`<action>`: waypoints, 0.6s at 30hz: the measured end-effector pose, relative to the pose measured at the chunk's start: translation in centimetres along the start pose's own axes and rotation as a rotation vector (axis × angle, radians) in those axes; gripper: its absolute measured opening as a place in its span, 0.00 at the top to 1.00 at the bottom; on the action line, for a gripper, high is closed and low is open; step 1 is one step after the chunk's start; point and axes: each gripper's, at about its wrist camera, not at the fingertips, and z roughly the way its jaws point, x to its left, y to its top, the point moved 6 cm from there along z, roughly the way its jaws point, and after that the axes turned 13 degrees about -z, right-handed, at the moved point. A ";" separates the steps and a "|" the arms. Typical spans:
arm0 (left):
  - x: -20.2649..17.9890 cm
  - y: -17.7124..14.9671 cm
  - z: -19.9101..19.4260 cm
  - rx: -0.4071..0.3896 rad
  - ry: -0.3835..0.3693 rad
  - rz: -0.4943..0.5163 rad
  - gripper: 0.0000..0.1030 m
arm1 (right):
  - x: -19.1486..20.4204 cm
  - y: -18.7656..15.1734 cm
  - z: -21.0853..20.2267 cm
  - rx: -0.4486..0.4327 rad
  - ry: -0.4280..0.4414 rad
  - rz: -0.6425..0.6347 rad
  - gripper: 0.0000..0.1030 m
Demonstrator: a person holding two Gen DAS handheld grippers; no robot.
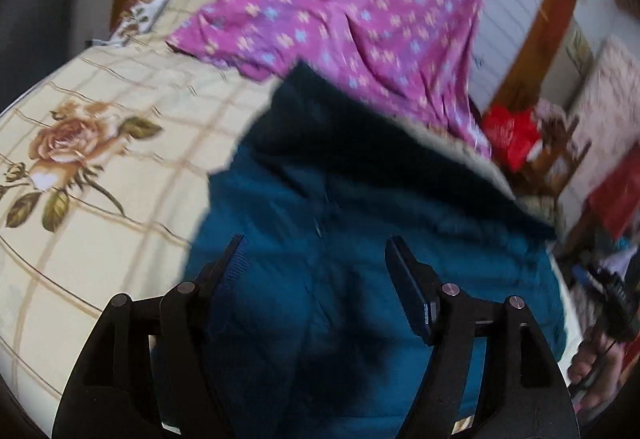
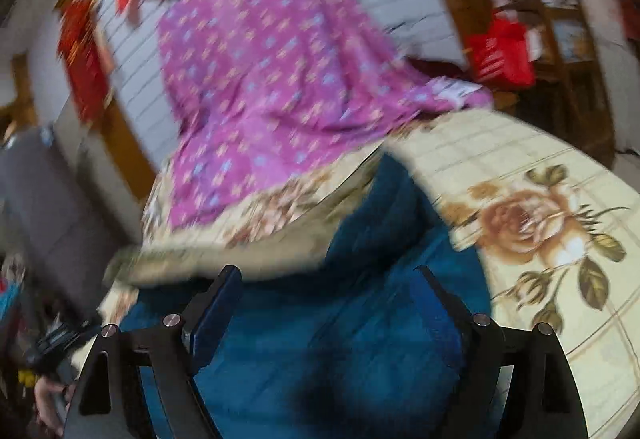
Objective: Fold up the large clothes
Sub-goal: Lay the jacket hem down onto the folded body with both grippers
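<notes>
You had one teal jacket point(image 1: 320, 279) on the bed point(image 1: 100, 179), one purple quilt point(image 1: 360, 7) at twelve o'clock, both jaws released.

Rose-print bed point(image 1: 100, 175) under teal jacket point(image 1: 320, 279), purple quilt point(image 1: 340, 7)

Both shots are smeared with motion blur, worst in the right wrist one. The teal jacket point(image 1: 320, 299) runs off the bottom edge and its front end sits under the purple flowered sheet point(image 1: 360, 7), so I can't tell its full shape. Red stuff point(image 2: 502, 51) by the wall is too blurry to identify. Bedspread point(image 1: 100, 167) is cropped on the left.
</notes>
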 end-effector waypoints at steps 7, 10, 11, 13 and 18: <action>-1.7 4.2 5.2 -0.014 0.143 -0.018 0.32 | 0.9 -1.2 4.2 0.163 -0.107 -0.127 0.18; -2.5 6.8 9.2 0.010 0.220 0.010 0.32 | 0.3 -0.3 7.3 0.226 -0.106 -0.103 0.18; -2.6 7.1 10.1 0.017 0.225 0.021 0.32 | -0.1 -0.2 8.4 0.247 -0.103 -0.085 0.18; -2.4 7.6 12.8 0.053 0.260 0.056 0.32 | -1.0 0.0 10.2 0.278 -0.121 -0.072 0.18; 1.2 6.9 15.8 0.085 0.323 0.022 0.29 | -4.6 -0.6 15.9 0.433 -0.127 -0.052 0.11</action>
